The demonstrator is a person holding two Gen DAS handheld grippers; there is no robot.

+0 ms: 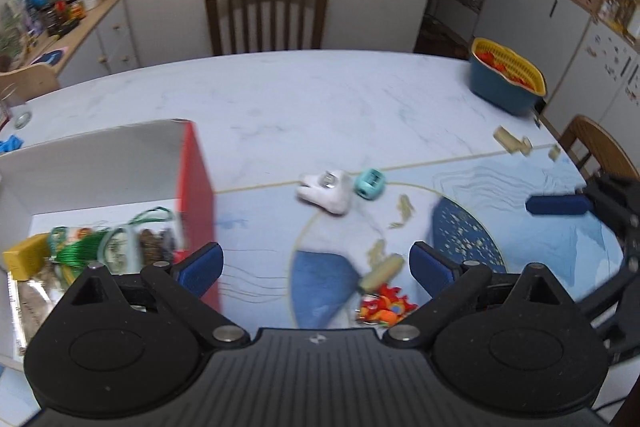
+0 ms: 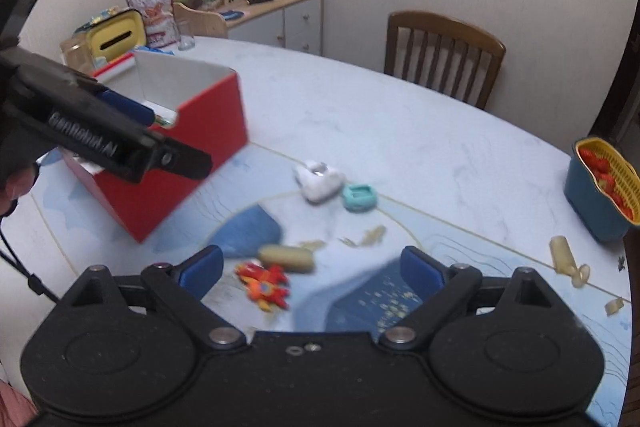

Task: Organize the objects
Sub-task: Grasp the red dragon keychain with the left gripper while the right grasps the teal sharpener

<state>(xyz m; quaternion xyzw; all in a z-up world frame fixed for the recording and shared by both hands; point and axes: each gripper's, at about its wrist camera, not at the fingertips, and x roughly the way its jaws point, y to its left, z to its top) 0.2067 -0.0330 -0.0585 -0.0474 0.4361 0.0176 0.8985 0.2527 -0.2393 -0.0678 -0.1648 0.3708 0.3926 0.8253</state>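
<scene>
A red box with a white inside holds several small items, among them a green coil and a yellow block. It also shows in the right wrist view. Loose on the table lie a white toy, a teal cube, a beige cylinder and a red-orange toy. My left gripper is open and empty, above the table just right of the box. My right gripper is open and empty, above the red-orange toy and the cylinder.
A blue basket with a yellow strainer stands at the table's far right edge. Beige pieces lie near it. Wooden chairs stand around the table. A cluttered sideboard and a yellow tissue box are beyond the box.
</scene>
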